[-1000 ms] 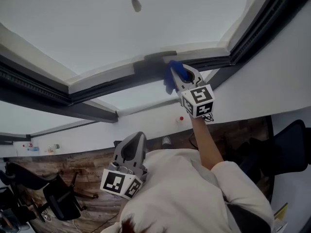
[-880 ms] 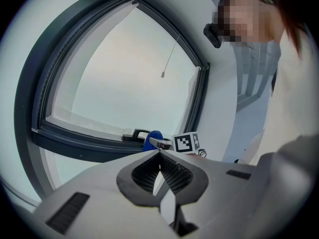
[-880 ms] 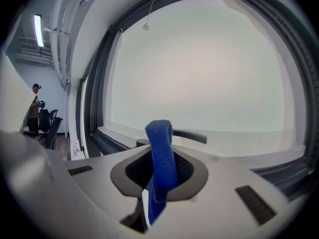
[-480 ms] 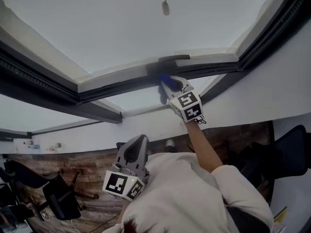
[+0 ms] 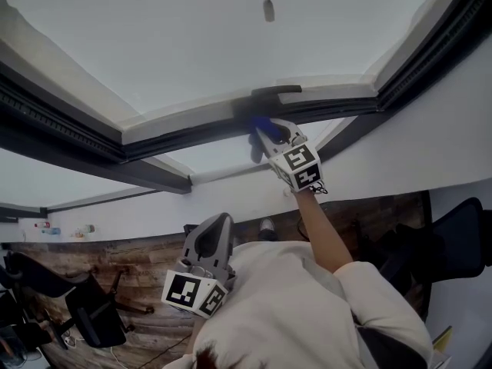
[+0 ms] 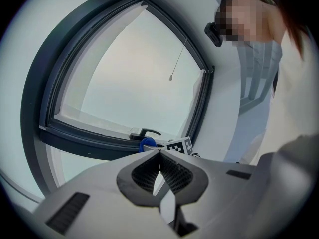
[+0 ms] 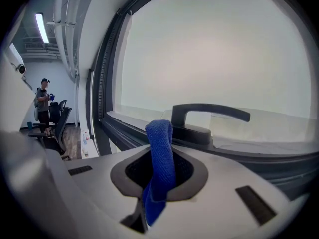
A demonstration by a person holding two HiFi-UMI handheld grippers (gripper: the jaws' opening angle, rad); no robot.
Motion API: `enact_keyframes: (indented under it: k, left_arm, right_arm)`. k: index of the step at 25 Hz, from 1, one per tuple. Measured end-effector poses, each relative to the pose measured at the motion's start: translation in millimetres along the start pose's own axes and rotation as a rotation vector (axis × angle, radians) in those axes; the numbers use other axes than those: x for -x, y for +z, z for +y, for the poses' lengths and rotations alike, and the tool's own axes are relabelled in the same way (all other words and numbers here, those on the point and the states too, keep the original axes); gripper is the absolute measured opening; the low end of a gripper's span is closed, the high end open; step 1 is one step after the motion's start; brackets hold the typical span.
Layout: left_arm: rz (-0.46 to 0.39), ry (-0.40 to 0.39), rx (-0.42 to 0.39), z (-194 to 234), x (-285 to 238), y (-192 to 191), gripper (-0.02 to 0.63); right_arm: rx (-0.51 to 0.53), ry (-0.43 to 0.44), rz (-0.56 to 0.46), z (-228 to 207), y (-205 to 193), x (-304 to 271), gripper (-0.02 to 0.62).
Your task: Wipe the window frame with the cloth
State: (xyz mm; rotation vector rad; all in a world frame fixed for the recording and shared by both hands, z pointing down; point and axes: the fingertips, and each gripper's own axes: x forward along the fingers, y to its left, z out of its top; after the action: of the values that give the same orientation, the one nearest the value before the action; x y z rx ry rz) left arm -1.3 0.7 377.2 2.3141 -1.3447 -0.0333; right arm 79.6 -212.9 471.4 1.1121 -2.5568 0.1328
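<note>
My right gripper [image 5: 267, 131] is raised to the dark window frame [image 5: 177, 133] and is shut on a blue cloth [image 7: 160, 163]. The cloth's folded end [image 5: 259, 126] meets the frame just below the black window handle [image 5: 269, 93]. In the right gripper view the handle [image 7: 209, 114] sits right behind the cloth tip. My left gripper [image 5: 213, 233] hangs low near the person's chest, shut and empty. From the left gripper view the cloth [image 6: 146, 143] and the right gripper's marker cube [image 6: 179, 146] show under the handle [image 6: 144, 133].
A blind cord with a small weight [image 5: 268, 8] hangs before the glass. White wall [image 5: 430, 141] lies right of the frame. Black office chairs [image 5: 92, 314] stand on the wooden floor below. A person [image 7: 44, 103] stands far off down the room.
The right gripper with the cloth slid left along the frame, then hardly moved in the last half second. The left gripper stayed where it was.
</note>
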Motion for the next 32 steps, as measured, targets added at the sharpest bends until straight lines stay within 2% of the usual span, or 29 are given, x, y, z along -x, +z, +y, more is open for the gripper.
enact_keyframes:
  k: [10, 32]
  left_arm:
    - [-0.01, 0.02, 0.015, -5, 3, -4, 0.009]
    - [-0.005, 0.006, 0.007, -16, -9, -7, 0.009]
  right_arm:
    - [0.008, 0.007, 0.003, -4, 0, 2, 0.049]
    - [-0.03, -0.074, -0.003, -48, -13, 29, 0.049]
